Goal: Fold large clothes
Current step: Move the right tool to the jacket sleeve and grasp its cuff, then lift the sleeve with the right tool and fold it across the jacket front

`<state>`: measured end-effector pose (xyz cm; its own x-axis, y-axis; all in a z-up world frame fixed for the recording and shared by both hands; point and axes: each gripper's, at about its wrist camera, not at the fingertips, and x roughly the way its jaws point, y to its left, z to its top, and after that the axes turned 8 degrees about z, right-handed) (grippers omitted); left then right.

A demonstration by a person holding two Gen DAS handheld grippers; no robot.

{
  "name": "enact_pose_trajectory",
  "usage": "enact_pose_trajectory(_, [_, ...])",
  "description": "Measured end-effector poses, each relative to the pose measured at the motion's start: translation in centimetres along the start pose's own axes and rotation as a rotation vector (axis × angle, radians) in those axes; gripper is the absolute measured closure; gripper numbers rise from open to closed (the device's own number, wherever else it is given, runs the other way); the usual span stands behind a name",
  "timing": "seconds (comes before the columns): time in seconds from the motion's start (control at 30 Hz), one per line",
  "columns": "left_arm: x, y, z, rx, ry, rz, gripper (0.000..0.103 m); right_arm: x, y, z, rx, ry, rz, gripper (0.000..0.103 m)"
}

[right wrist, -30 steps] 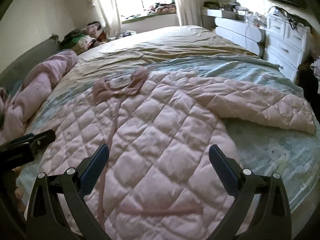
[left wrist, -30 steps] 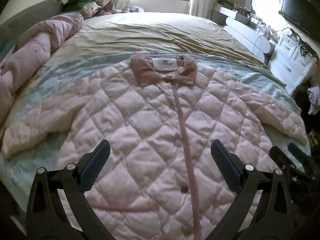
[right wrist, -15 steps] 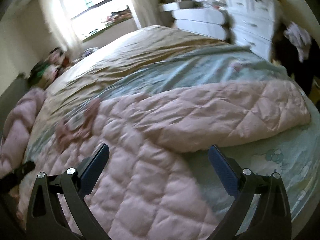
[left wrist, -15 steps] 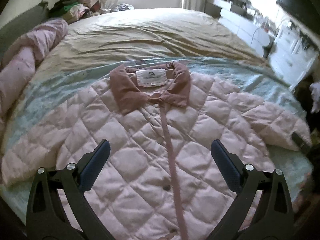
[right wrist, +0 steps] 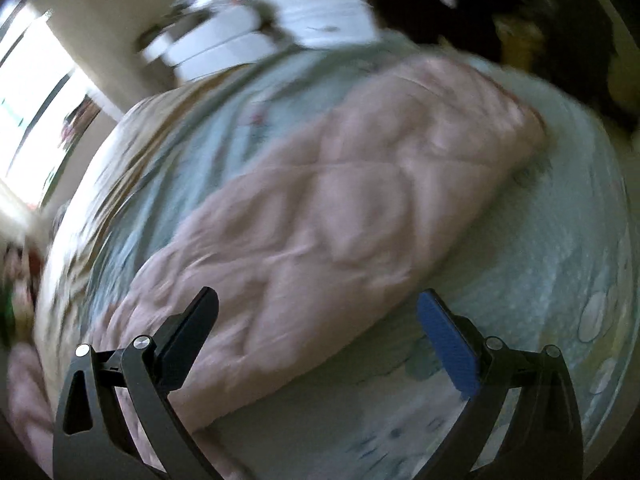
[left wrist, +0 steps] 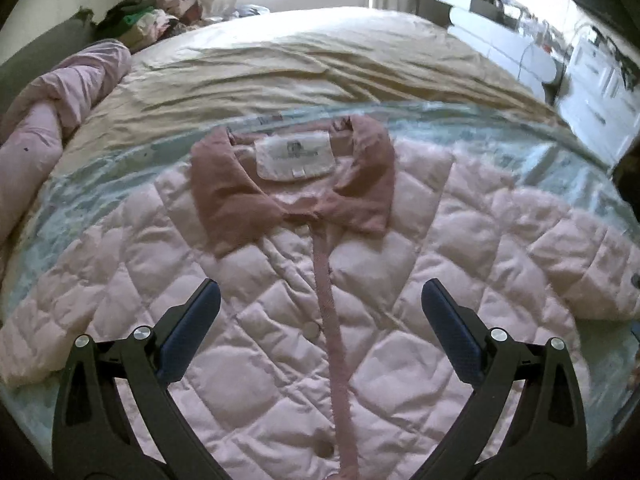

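Jacket: pale pink quilted jacket (left wrist: 256, 292) is lying spread front-up on the light green bedsheet (right wrist: 520, 300).
Left gripper (left wrist: 320, 300): hovering wide open above it, empty.
Right gripper (right wrist: 318, 306): gaping wide over the blurred sleeve (right wrist: 360, 200).

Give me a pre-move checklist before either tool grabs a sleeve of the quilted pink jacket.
1. Quilted pink jacket lies front up, flat on the bed: ok.
2. Collar spread, placket buttoned: ok.
3. Left tool open, holding nothing: ok.
4. Right tool open, over the right sleeve: ok.
5. Right sleeve cuff position: cannot tell, view blurred.
6. Left sleeve laid out sideways: ok.
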<state>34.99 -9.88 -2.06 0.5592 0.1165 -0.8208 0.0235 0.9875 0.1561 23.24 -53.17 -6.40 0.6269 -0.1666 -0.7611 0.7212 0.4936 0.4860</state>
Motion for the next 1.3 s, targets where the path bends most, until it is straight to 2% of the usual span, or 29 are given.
enact_pose_trajectory(0.1, [1.4, -0.1, -0.7, 0.011, 0.027, 0.007, 0.009, 1.2, -2.7, 1.4, 0.091, -0.004, -0.007, 0.004])
enact_pose_trajectory(0.23, [2.0, 0.9, -1.1, -0.005, 0.044, 0.013, 0.009, 2.3, -5.6, 3.1, 0.178, -0.045, 0.068, 0.005])
enact_pose_trajectory(0.3, [1.5, 1.7, -1.2, -0.008, 0.042, 0.02, 0.009, 2.5, -6.6, 3.6, 0.222, -0.072, 0.097, 0.013])
enact_pose_trajectory(0.37, [1.0, 2.5, -1.1, -0.013, 0.035, 0.032, 0.009, 2.6, -7.8, 4.4, 0.267, -0.104, 0.105, 0.036])
enact_pose_trajectory(0.5, [-0.3, 4.3, -0.6, -0.035, 0.031, 0.04, 0.009, 2.7, -9.6, 4.8, 0.372, -0.118, 0.189, 0.06])
enact_pose_trajectory(0.57, [-1.0, 4.6, -0.2, -0.033, 0.027, 0.04, 0.009, 2.4, -9.8, 5.4, 0.381, -0.126, 0.246, 0.077])
enact_pose_trajectory(0.67, [-2.2, 5.1, 0.7, -0.035, 0.015, 0.041, 0.009, 1.3, -7.4, 6.5, 0.318, -0.162, 0.284, 0.084])
enact_pose_trajectory(0.83, [-4.6, 6.0, 2.2, -0.063, -0.022, -0.005, 0.009, -2.7, -2.5, 8.4, 0.146, -0.24, 0.359, 0.088])
enact_pose_trajectory(0.97, [-6.1, 6.8, 3.0, -0.061, -0.048, 0.021, 0.009, -5.4, 2.9, 9.4, -0.021, -0.262, 0.421, 0.089])
enact_pose_trajectory(1.13, [-7.6, 8.6, 3.4, -0.099, -0.056, -0.02, 0.009, -7.9, 9.6, 8.0, -0.203, -0.27, 0.477, 0.089])
enact_pose_trajectory(1.3, [-9.3, 10.4, 3.7, -0.123, -0.087, -0.041, 0.009, -9.0, 15.7, 4.7, -0.362, -0.253, 0.523, 0.089])
